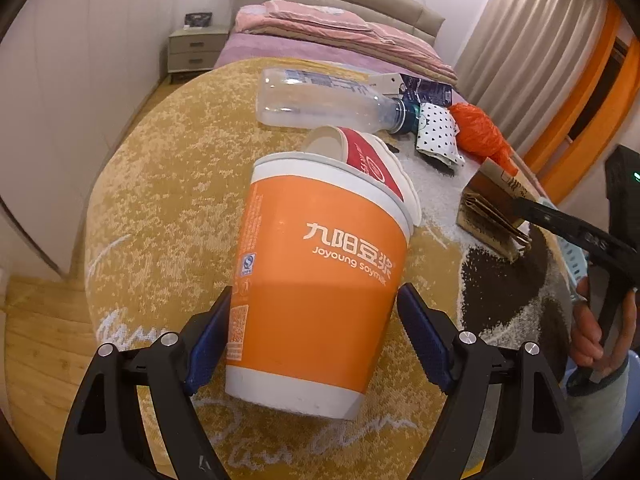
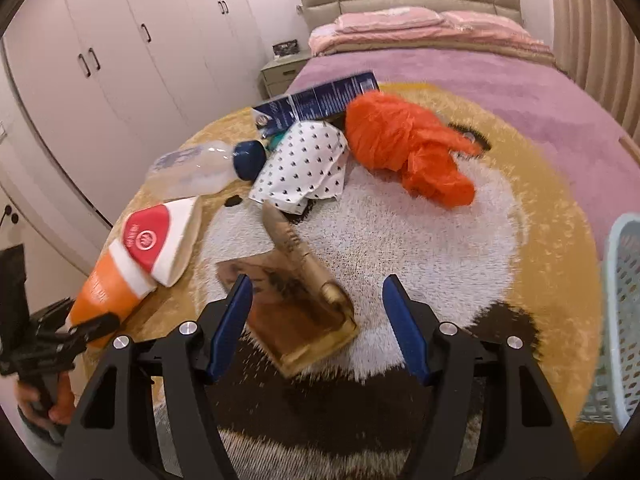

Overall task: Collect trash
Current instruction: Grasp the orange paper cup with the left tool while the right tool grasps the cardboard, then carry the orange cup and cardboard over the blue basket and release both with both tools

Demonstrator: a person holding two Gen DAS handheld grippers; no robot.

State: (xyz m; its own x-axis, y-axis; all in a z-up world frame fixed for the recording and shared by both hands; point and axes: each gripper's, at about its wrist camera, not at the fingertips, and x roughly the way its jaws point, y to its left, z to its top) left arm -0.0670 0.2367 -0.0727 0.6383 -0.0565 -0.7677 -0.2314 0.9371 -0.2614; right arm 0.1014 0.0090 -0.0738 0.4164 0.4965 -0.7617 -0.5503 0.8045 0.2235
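Left wrist view: my left gripper (image 1: 314, 354) stands with its jaws wide around the base of the orange soymilk cup (image 1: 316, 276), which holds a smaller red-and-white cup (image 1: 360, 156) nested in its mouth. The left pad lies against the cup wall; a narrow gap shows at the right pad, so whether I grip it I cannot tell. The cups sit at the near left part of the round rug (image 1: 168, 184), with open yellow pile to their left as far as the rug's edge.

Right wrist view: my right gripper (image 2: 316, 326) hangs with jaws wide over a folded brown paper bag (image 2: 296, 304) near the rug's centre, pads clear of it on both sides. Along the rug's far edge lie a clear plastic bottle (image 2: 192, 172), a spotted white wrapper (image 2: 308, 164), a blue carton (image 2: 320, 98) and an orange plastic bag (image 2: 404, 144). White pile to the right of the paper bag is free up to a pale blue basket (image 2: 624, 312) at the rug's right edge.
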